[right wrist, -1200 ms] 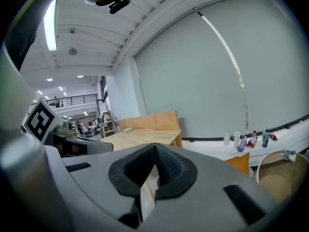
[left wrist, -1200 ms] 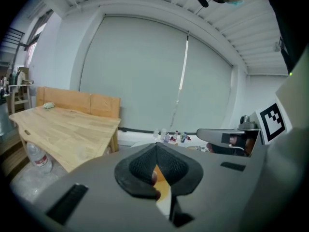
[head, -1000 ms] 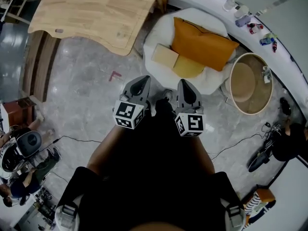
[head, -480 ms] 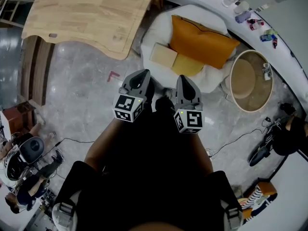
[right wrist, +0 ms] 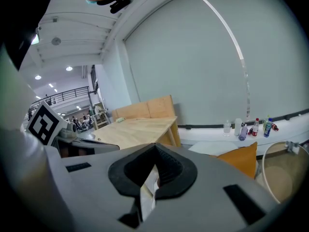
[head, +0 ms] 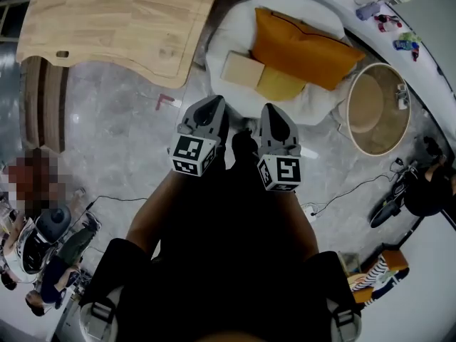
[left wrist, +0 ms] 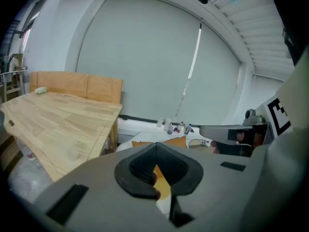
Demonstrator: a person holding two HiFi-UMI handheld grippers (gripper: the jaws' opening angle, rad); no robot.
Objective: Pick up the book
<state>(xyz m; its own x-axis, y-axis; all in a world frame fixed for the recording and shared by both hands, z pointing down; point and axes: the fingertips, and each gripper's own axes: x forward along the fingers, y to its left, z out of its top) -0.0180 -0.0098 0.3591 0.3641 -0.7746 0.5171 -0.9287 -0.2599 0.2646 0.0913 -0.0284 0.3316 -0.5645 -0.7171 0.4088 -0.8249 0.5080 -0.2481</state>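
A pale cream book (head: 242, 68) lies flat on a white beanbag seat (head: 228, 30), with a yellow flat square (head: 279, 84) beside it and an orange cushion (head: 303, 48) behind. My left gripper (head: 209, 107) and right gripper (head: 273, 114) are held side by side over the marble floor, just short of the seat and pointing at it. Both are shut with nothing in them. In the left gripper view the shut left gripper (left wrist: 155, 146) lets a sliver of yellow and orange show through. The right gripper (right wrist: 154, 148) hides the book in its own view; the orange cushion (right wrist: 241, 161) shows to the right.
A large wooden table (head: 121, 20) stands to the left of the seat. A round wooden side table (head: 374, 109) is on the right, below a curved white ledge with small bottles (head: 388, 21). Cables (head: 342, 194) and a bicycle (head: 388, 209) lie at the right, people at the lower left.
Both grippers have moved forward and down towards the white seat, staying shut and side by side. The seat and the book now sit closer to the fingertips.
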